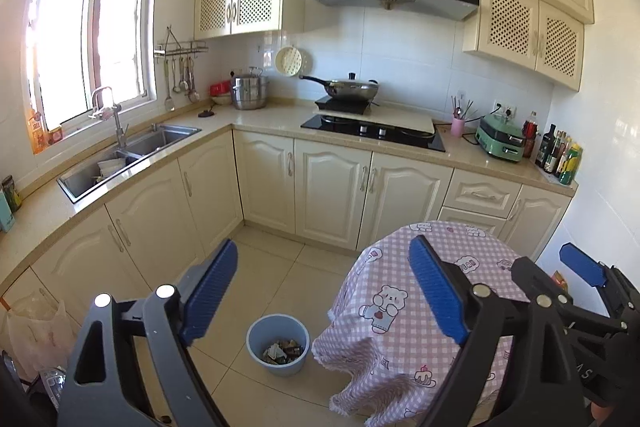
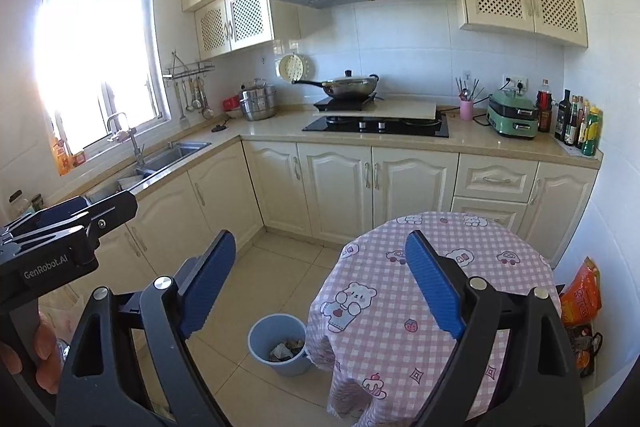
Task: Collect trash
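A light blue trash bin (image 1: 278, 345) stands on the tiled floor beside a round table under a pink checked cloth (image 1: 404, 311). Crumpled wrappers and paper (image 1: 282, 349) lie inside it. The bin also shows in the right wrist view (image 2: 278, 343), partly under the cloth's edge (image 2: 320, 347). My left gripper (image 1: 324, 259) is open and empty, held high above the floor and bin. My right gripper (image 2: 320, 251) is open and empty, above the table's left edge. The right gripper also shows at the right edge of the left wrist view (image 1: 580, 267).
L-shaped counter with cream cabinets (image 1: 332, 187), a sink (image 1: 132, 151) on the left, a hob with a wok (image 1: 352, 89) at the back. Bottles (image 2: 580, 123) stand at the counter's right end. An orange bag (image 2: 580, 295) lies right of the table. A plastic bag (image 1: 36, 331) sits at left.
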`<state>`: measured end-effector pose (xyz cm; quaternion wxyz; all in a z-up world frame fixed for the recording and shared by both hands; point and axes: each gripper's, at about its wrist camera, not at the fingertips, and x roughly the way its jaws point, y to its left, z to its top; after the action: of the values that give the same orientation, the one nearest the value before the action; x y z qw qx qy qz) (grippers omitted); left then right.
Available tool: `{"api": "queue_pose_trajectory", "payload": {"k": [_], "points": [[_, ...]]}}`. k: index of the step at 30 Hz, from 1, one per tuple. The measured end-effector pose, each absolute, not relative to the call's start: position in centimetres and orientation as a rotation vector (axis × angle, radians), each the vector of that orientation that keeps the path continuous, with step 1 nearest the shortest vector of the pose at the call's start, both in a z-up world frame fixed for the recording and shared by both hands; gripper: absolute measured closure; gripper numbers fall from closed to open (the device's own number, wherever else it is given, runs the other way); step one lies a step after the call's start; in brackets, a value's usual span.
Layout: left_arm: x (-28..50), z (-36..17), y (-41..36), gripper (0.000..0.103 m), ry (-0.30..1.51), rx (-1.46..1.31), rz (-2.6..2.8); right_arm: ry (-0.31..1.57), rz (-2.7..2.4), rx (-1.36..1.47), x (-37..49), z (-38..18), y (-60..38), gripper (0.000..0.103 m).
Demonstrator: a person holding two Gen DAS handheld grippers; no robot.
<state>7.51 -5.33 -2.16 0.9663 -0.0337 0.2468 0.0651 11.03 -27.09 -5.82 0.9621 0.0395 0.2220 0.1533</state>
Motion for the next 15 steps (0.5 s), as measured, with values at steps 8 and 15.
{"api": "queue_pose_trajectory", "payload": {"k": [8, 15], "points": [[5.1, -1.1, -5.3, 0.017, 0.457, 0.002, 0.099, 0.414, 0.265, 0.068, 8.7, -5.1, -26.6, 0.011], [4.1, -0.6, -4.7, 0.017, 0.441, 0.023, 0.090, 0.394, 0.244, 0.073, 7.4, -4.8, -26.0, 0.010]]}}
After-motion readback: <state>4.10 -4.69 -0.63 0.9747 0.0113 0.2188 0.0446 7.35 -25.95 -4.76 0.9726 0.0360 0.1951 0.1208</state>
